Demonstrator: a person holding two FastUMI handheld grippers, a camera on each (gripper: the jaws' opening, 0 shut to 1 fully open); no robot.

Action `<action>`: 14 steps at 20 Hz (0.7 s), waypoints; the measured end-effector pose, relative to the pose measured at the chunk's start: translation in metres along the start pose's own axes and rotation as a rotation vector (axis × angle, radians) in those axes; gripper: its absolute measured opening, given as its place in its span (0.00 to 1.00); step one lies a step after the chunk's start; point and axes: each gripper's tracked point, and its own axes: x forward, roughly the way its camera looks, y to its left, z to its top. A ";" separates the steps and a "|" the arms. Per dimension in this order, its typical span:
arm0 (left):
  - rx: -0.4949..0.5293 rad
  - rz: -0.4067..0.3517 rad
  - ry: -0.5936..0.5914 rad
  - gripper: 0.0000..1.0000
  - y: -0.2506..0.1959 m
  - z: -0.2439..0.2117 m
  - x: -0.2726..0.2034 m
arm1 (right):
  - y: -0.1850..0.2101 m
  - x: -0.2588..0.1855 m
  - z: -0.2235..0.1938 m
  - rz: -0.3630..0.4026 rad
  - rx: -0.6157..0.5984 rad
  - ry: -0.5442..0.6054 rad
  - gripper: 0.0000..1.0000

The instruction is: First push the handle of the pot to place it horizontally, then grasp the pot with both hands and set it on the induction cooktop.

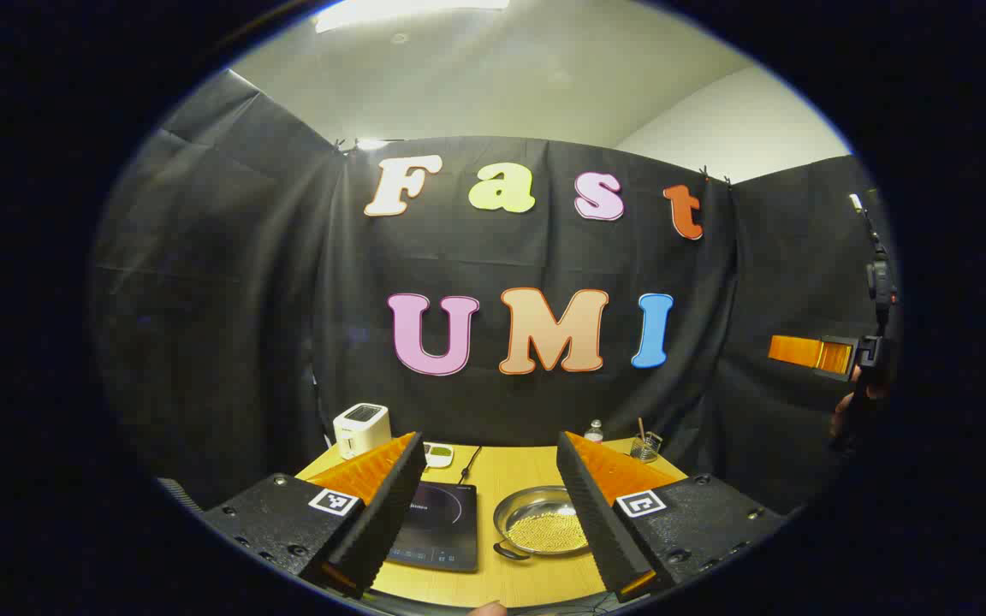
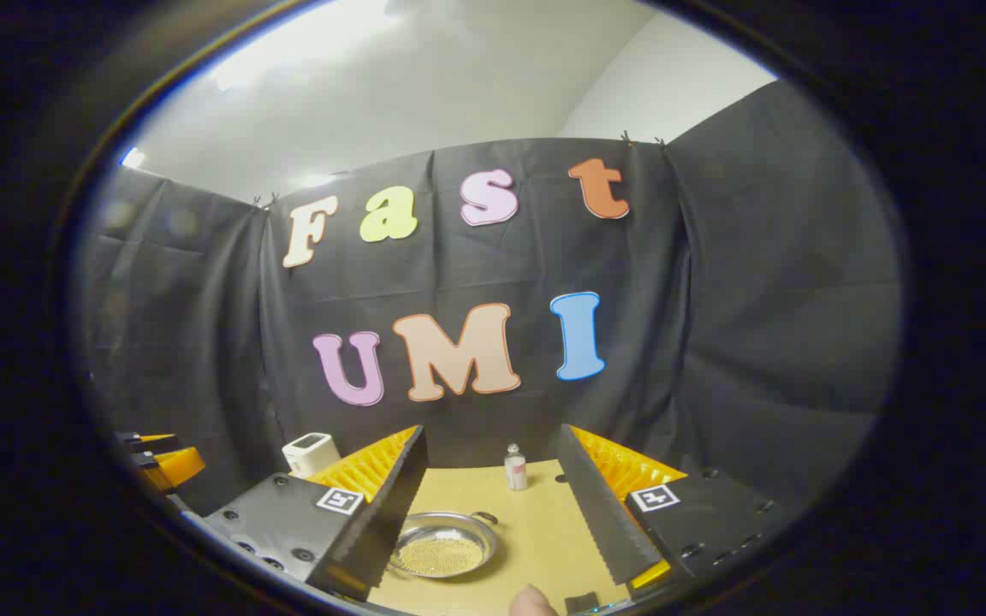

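Note:
A shallow steel pot (image 1: 540, 522) with small grains in it sits on the wooden table (image 1: 510, 479), just right of the black induction cooktop (image 1: 437, 535). One of its small dark handles (image 1: 510, 553) points toward the near left. My left gripper (image 1: 493, 513) hangs open well above the table, with cooktop and pot between its fingers. In the right gripper view the pot (image 2: 443, 545) lies low and left, a handle (image 2: 486, 517) at its far right rim. My right gripper (image 2: 493, 513) is open above it, nothing held. The right gripper (image 1: 818, 352) also shows at the far right.
A white toaster (image 1: 362, 428) stands at the table's back left, with a small white scale (image 1: 437, 454) beside it. A small bottle (image 2: 515, 468) and a glass cup with sticks (image 1: 645, 445) stand at the back right. A fingertip (image 2: 531, 601) shows at the bottom edge.

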 end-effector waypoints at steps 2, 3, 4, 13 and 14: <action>0.026 0.010 -0.006 0.94 -0.004 0.006 0.011 | -0.006 0.015 -0.006 0.016 -0.032 0.007 0.93; 0.037 0.014 -0.010 0.94 -0.007 0.006 0.016 | -0.008 0.023 -0.009 0.025 -0.048 0.005 0.93; 0.043 0.022 -0.017 0.94 -0.010 0.007 0.022 | -0.008 0.031 -0.012 0.036 -0.058 0.001 0.93; 0.008 -0.026 0.012 0.93 -0.021 0.003 0.067 | -0.004 0.047 -0.034 0.015 -0.084 0.072 0.93; 0.013 -0.030 -0.003 0.94 -0.020 0.005 0.073 | 0.000 0.050 -0.030 0.015 -0.109 0.049 0.93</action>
